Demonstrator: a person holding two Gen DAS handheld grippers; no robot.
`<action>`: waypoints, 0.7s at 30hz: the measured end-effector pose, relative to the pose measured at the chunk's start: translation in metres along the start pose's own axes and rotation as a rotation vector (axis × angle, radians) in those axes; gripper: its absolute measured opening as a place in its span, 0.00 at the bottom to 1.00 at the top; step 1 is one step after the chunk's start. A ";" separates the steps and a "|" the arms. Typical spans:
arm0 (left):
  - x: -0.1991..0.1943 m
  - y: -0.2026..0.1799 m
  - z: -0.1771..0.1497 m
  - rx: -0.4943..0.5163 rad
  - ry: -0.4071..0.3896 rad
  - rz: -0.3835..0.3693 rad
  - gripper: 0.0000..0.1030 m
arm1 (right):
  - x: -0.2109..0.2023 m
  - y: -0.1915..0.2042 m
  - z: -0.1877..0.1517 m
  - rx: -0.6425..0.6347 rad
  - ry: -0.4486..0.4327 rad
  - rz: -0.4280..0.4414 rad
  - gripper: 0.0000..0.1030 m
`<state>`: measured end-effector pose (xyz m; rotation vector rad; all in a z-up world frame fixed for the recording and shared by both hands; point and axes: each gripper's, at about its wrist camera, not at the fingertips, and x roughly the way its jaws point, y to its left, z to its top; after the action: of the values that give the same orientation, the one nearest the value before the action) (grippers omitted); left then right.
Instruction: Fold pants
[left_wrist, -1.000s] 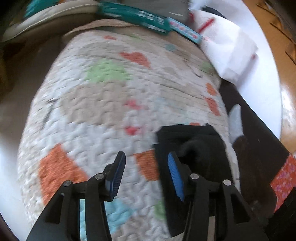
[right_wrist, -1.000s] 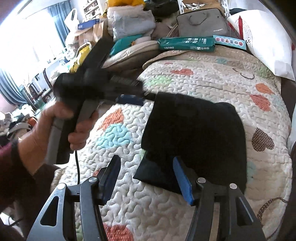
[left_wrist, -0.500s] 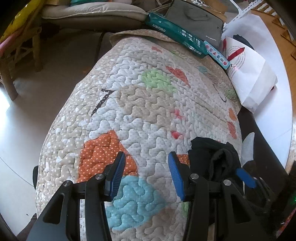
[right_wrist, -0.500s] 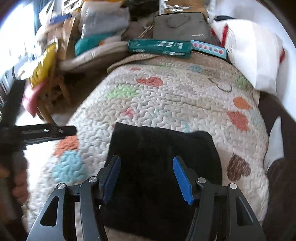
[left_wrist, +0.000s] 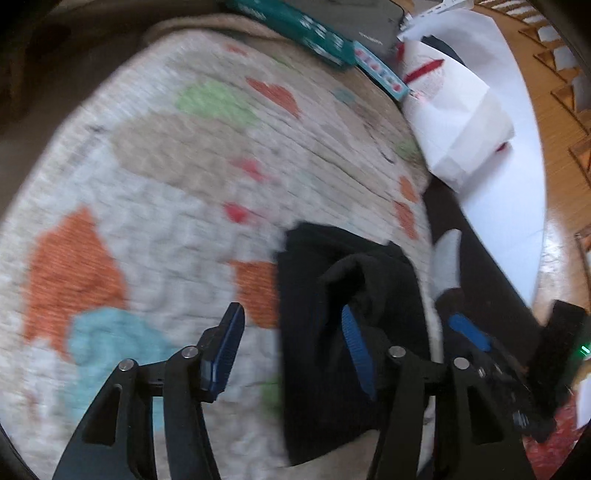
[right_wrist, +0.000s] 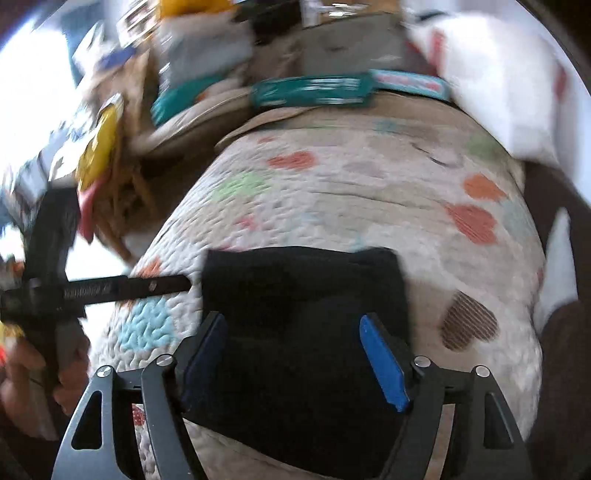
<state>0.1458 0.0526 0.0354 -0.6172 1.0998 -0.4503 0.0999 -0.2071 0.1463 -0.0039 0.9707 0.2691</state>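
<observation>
Black fabric: the pants (right_wrist: 303, 332) lie as a compact folded block on the quilt (right_wrist: 332, 192), toward its near end, well short of the teal box (right_wrist: 310, 92) at the far end; in the left wrist view the pants (left_wrist: 332, 295) show a raised hump on top, not flat there.

Changes over the last second: both sets of tongs have widened; left tongs (left_wrist: 291, 343) are opening, about mid-span, one finger over bare quilt and the other over the edge of the pants, nothing pinched; right tongs (right_wrist: 295, 354) are opening wider, straddling the near part of the block, pads clear of the cloth as far as the blur lets me tell.

The right tongs were off the pants' near left corner a second ago and now sit centred over them; the left hand (right_wrist: 62, 373) has pulled out to the left side of the pants.

Read: looks like a release after the last fold; task close to done; remaining job is probably pressing that hump flat; risk is the loose layer springing back open.

Frames are motion-blurred, so contact is a judgement.
</observation>
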 end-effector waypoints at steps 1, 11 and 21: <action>0.006 -0.003 -0.001 0.000 0.005 -0.016 0.57 | 0.000 -0.015 0.000 0.040 0.009 -0.002 0.79; -0.004 0.003 0.003 -0.071 -0.073 -0.099 0.65 | 0.048 -0.096 -0.021 0.456 0.068 0.166 0.79; 0.014 -0.029 -0.009 0.088 -0.054 -0.003 0.68 | 0.054 -0.097 -0.027 0.479 0.061 0.165 0.79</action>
<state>0.1424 0.0196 0.0423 -0.5501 1.0228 -0.4797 0.1288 -0.2919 0.0760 0.5096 1.0785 0.1834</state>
